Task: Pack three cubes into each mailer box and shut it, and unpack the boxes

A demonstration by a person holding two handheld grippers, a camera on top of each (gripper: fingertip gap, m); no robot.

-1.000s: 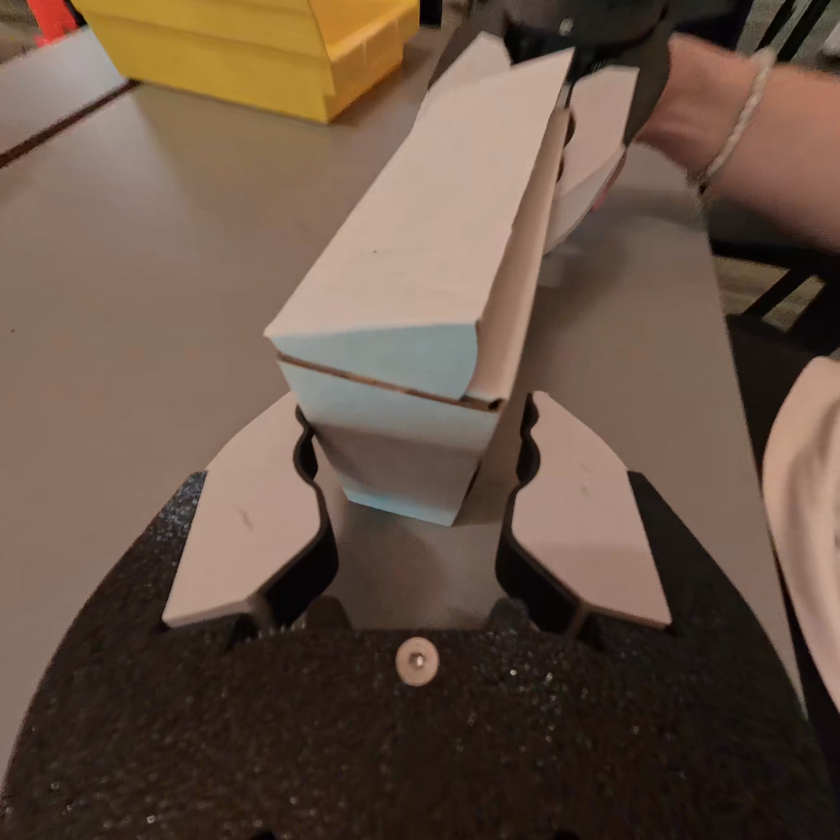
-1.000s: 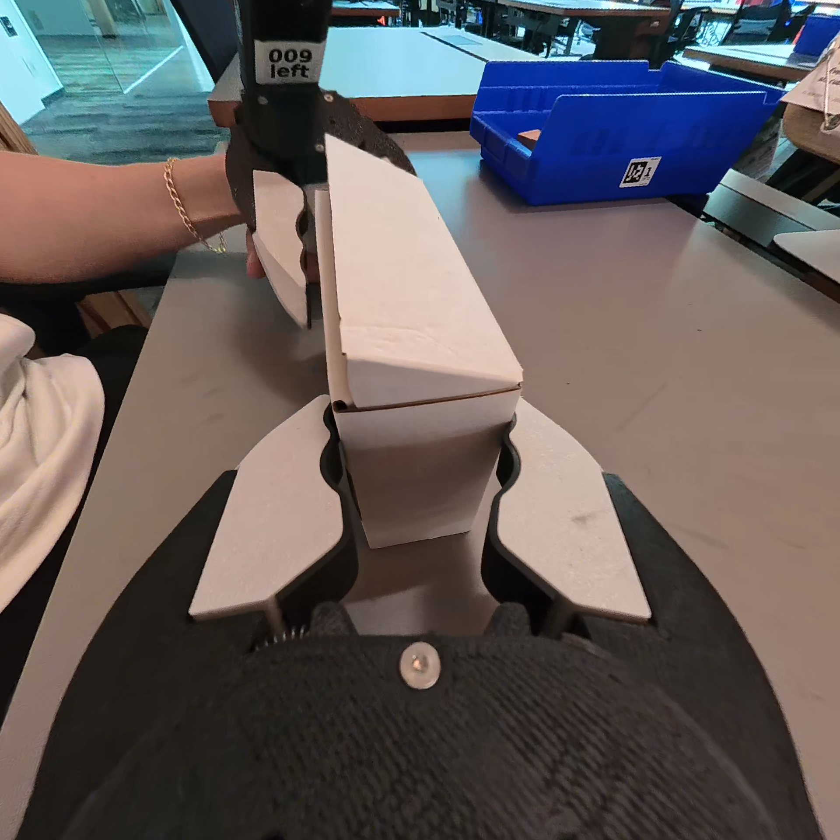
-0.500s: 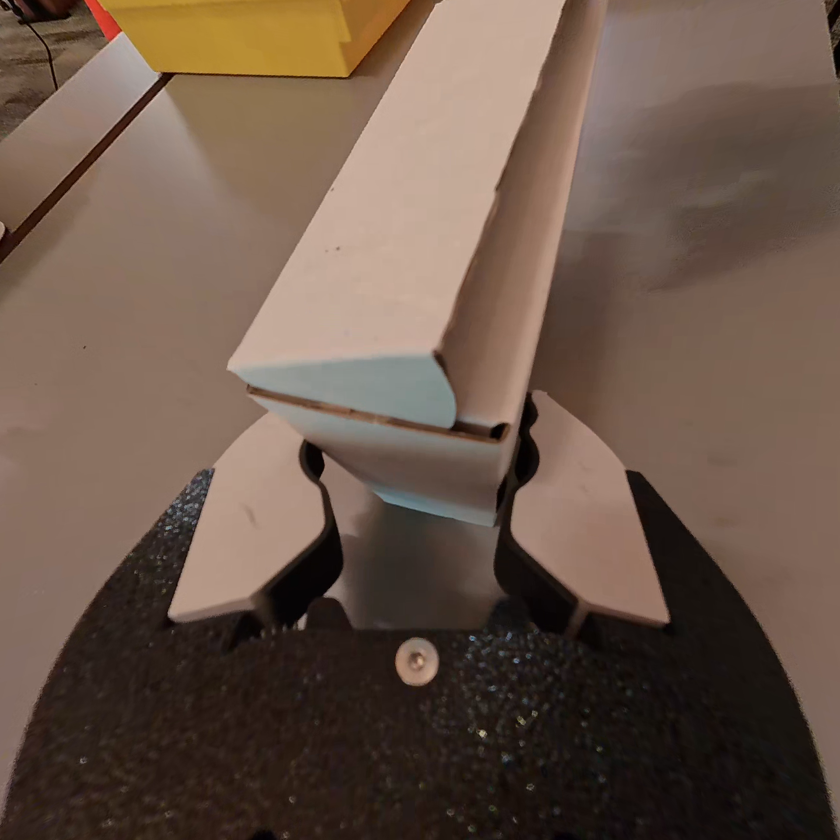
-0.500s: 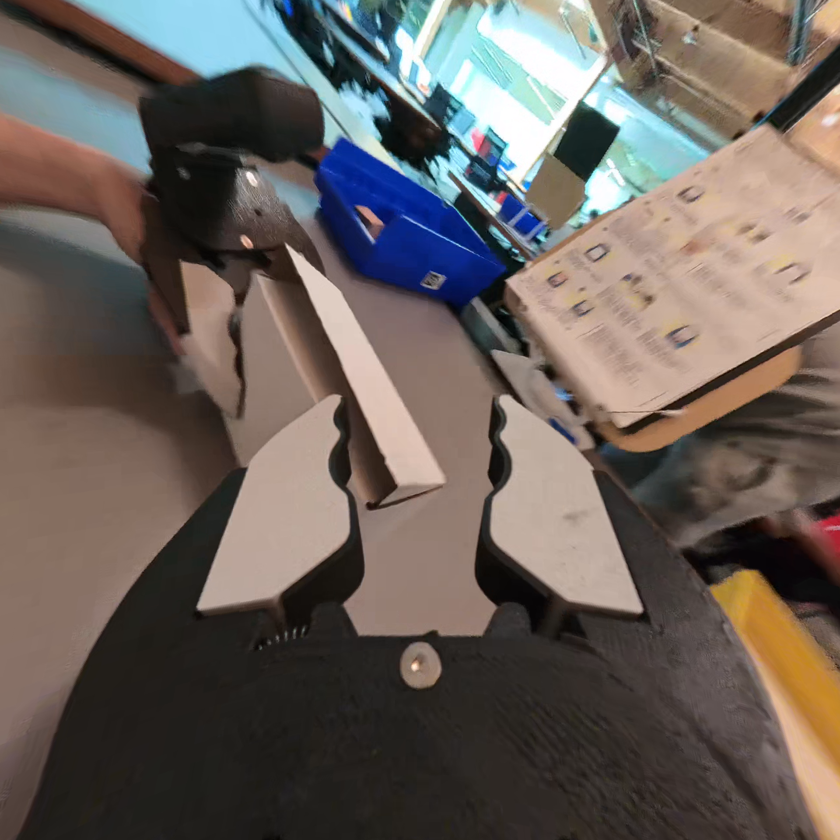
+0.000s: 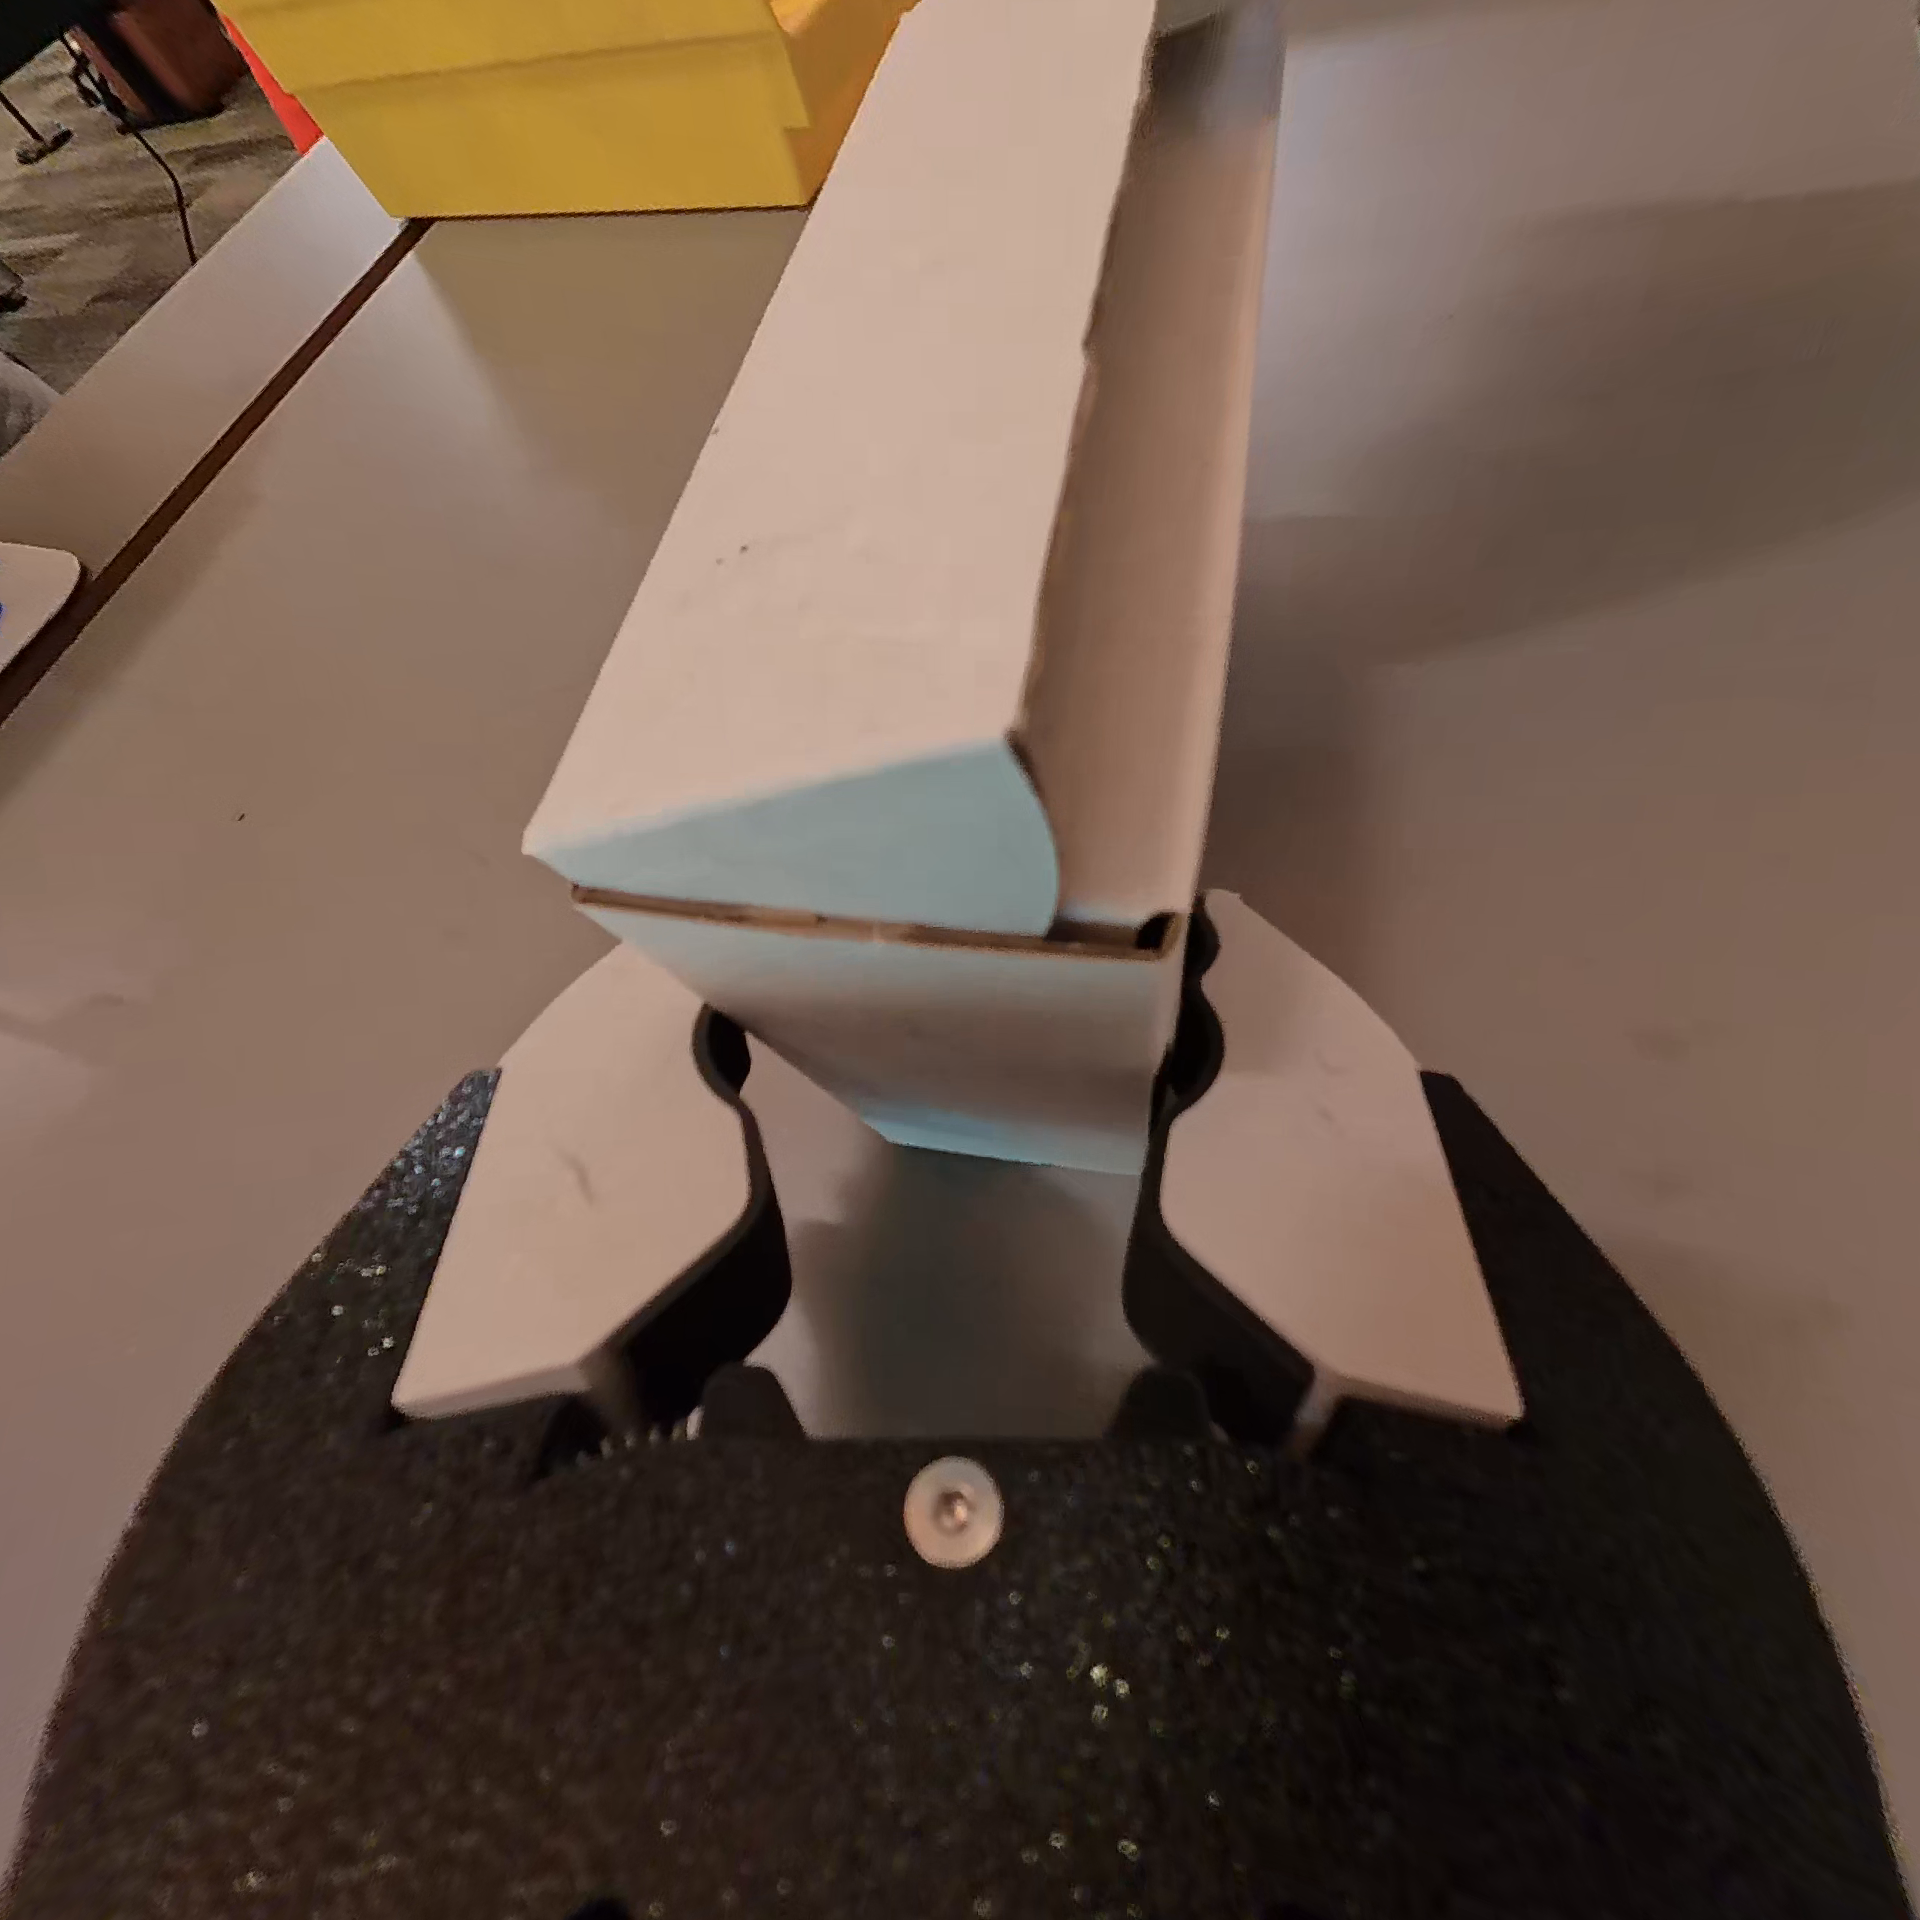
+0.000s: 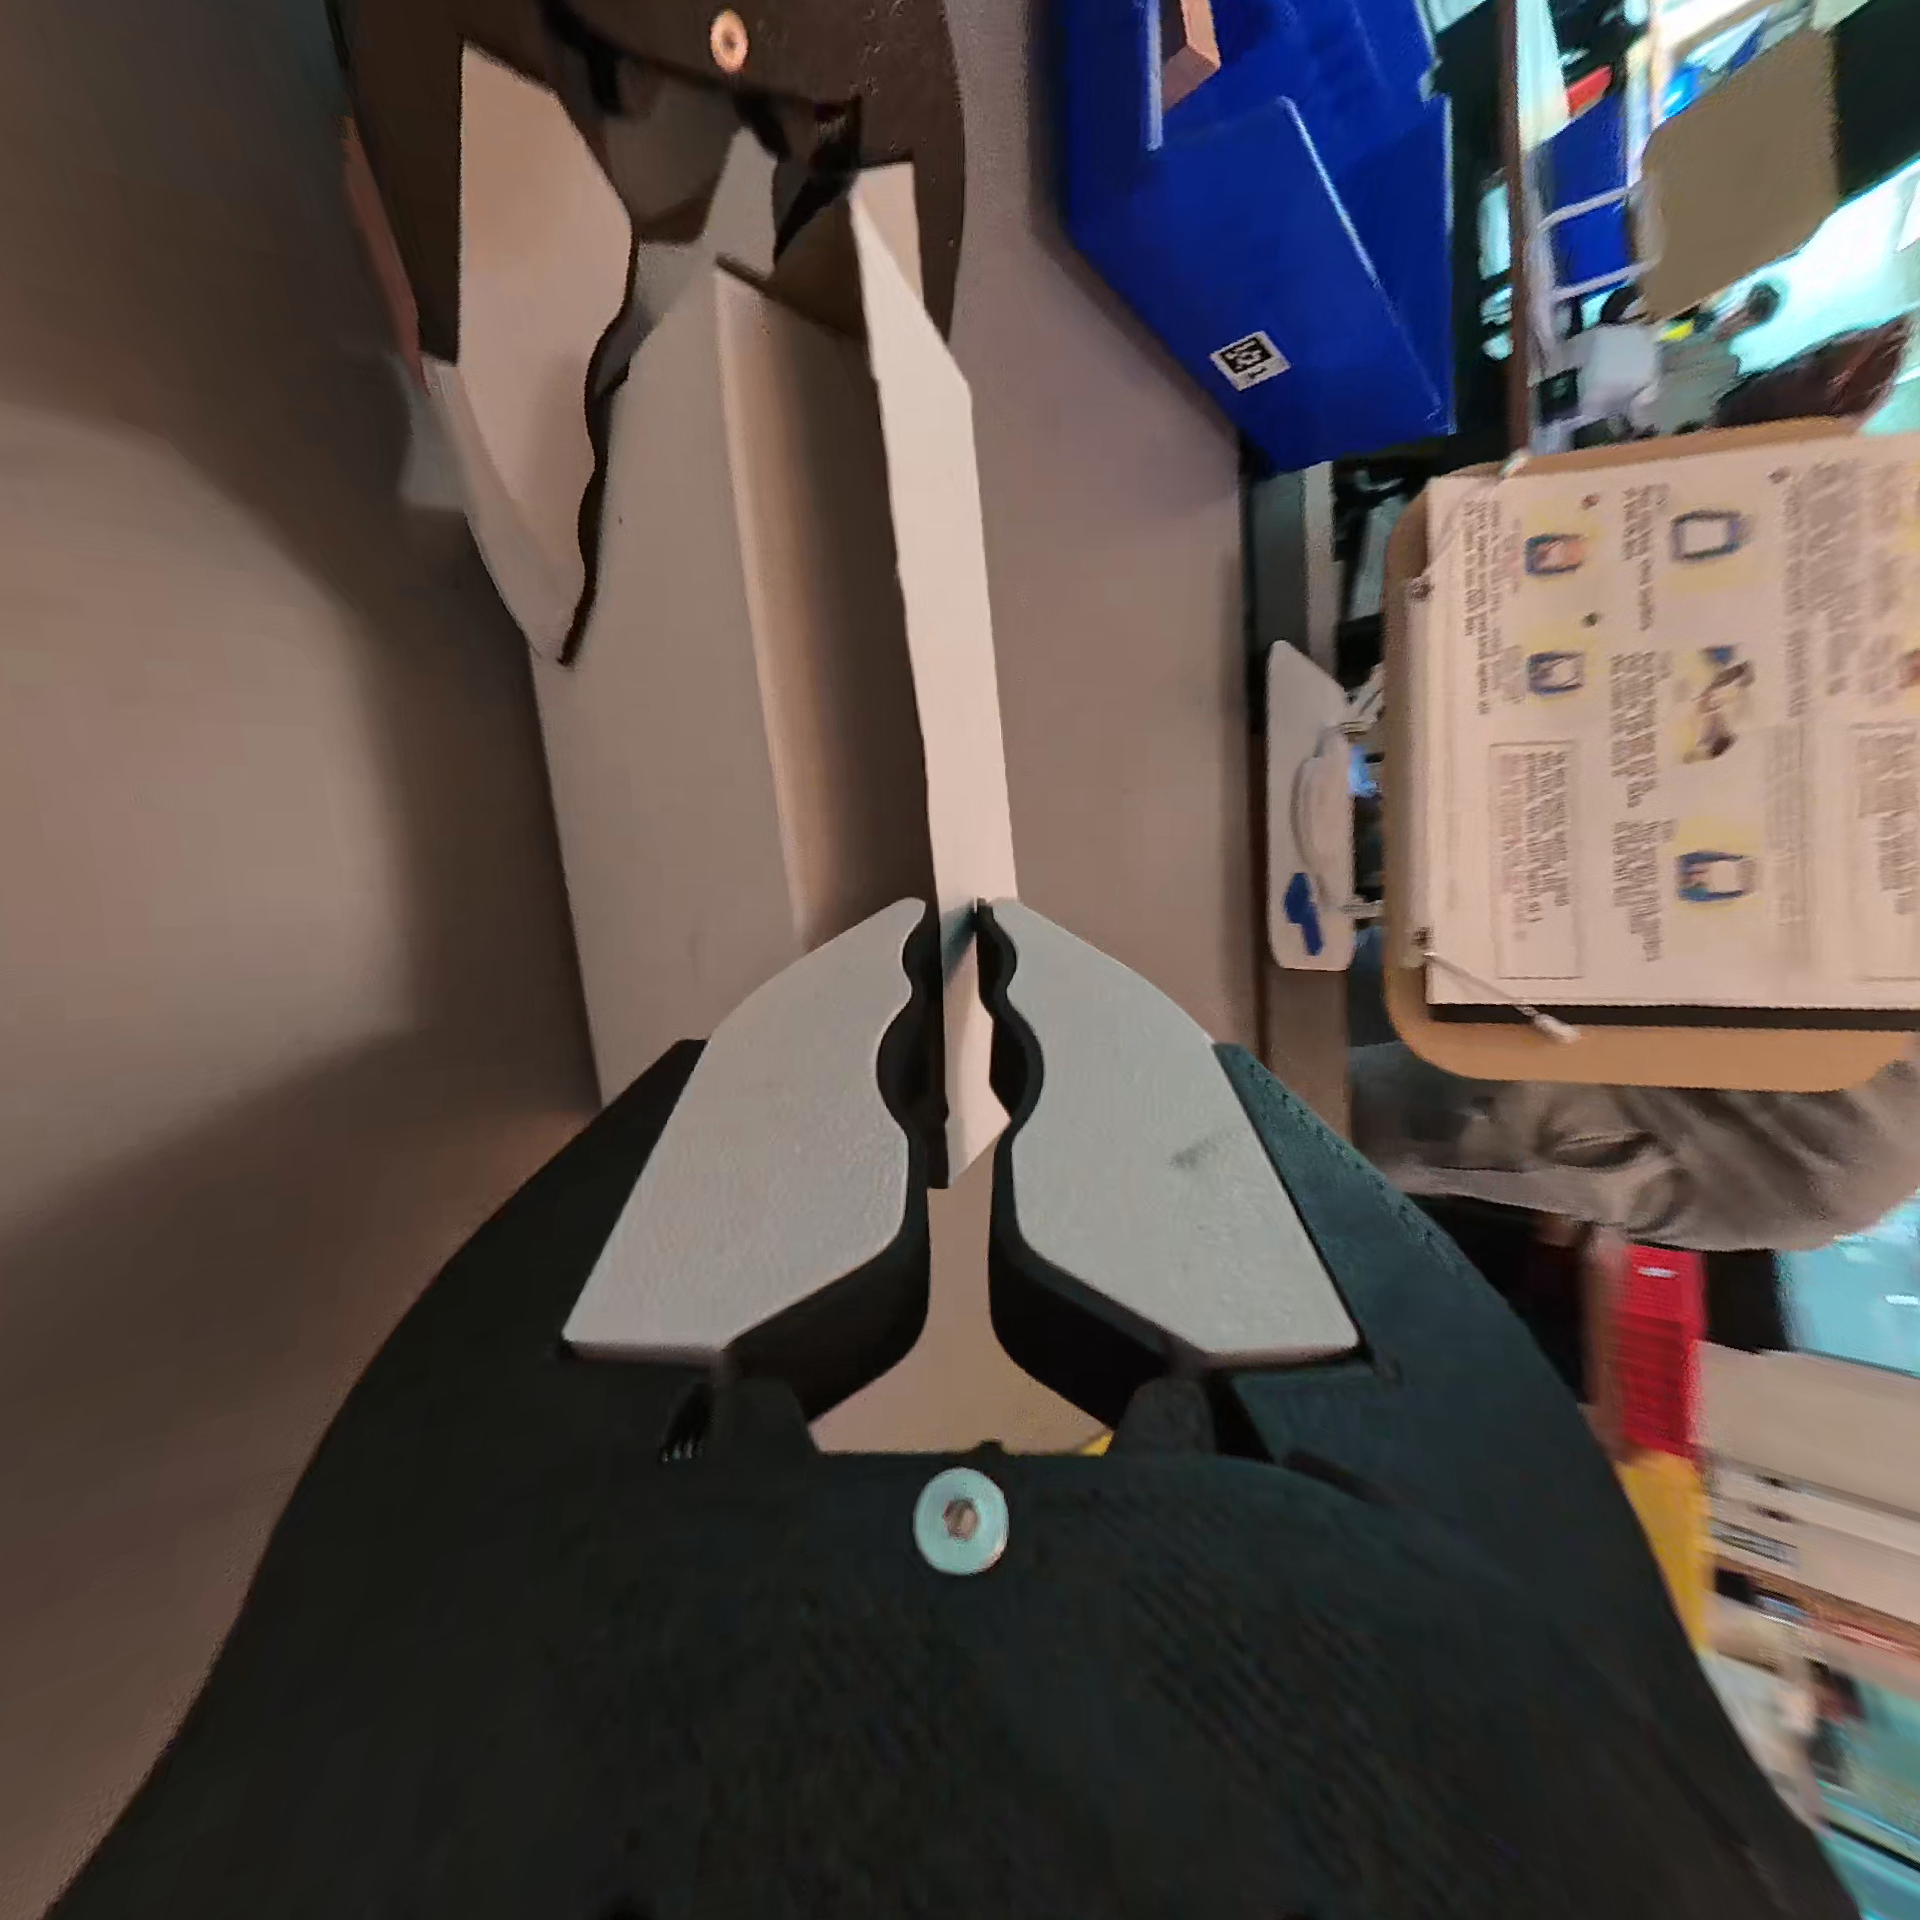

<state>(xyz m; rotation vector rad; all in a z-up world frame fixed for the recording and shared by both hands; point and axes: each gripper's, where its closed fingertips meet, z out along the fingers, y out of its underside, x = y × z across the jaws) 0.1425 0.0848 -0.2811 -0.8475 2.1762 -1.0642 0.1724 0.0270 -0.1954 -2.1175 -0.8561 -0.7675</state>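
A long white mailer box [image 5: 883, 520] runs away from my left gripper [image 5: 935, 987], which is shut on its near end and holds it tilted over the grey table [image 5: 364, 831]. The lid sits slightly ajar at that end. In the right wrist view, rolled on its side, the box body [image 6: 675, 727] lies ahead. My right gripper [image 6: 951, 920] is shut on the thin edge of the lid panel [image 6: 940, 623]. A finger pad [image 6: 509, 468] of the left gripper shows at the box's far end. No cubes are visible.
A yellow bin [image 5: 540, 104] stands at the far left of the table. A blue bin [image 6: 1247, 208] stands beyond the box. A clipboard with a printed sheet [image 6: 1662, 727] sits off the table edge. A second table [image 5: 156, 416] adjoins on the left. Tip to tip, the grippers are about 11 cm apart.
My right gripper let go of the box's end, rolled onto its side and closed on the lid's edge. My left gripper kept its hold and the box tilted.
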